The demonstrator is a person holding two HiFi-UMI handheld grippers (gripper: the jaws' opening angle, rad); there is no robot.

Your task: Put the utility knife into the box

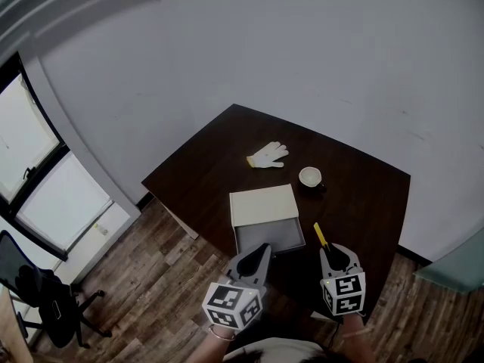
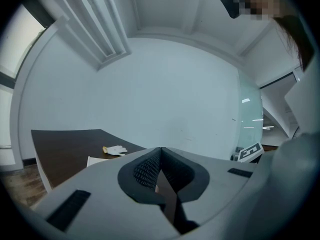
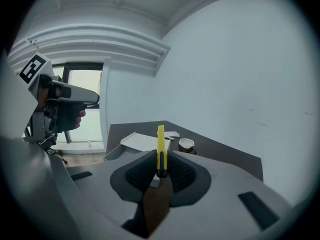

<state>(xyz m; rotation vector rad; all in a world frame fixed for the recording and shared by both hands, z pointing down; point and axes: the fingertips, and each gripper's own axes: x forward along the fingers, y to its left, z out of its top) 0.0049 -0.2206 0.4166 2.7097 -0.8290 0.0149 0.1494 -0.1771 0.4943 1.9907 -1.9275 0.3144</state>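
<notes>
Pale grey walls meet behind a dark brown wooden table (image 1: pixel 363 203) on plank flooring, with a black office chair (image 1: pixel 38 286) far off to the left.

At the near edge of the table the left gripper (image 1: pixel 261 249) hovers with its ribbed black pads pressed together on nothing. It sits just beside the near-left corner of the box, probably kept spare to steady the box if it slides.

The flat cream-lidded cardboard box (image 1: pixel 262 203) lies mid-table. Its grey inner tray (image 1: pixel 240 242) is pulled out toward the person, so the open side faces the incoming hand.

Beyond the box, well clear of the work, lie a white fabric glove with a yellow cuff (image 1: pixel 267 155) and, further right, a small white ceramic cup (image 1: pixel 310 176).

Rightmost, the right gripper (image 1: pixel 327 249) is clamped on the yellow plastic utility knife (image 1: pixel 321 234). It grips near one end, so most of the handle juts forward past the jaws. The knife is just right of the tray and not yet over it. Holding it by the tail looks meant to let the free end go into the tray first.
</notes>
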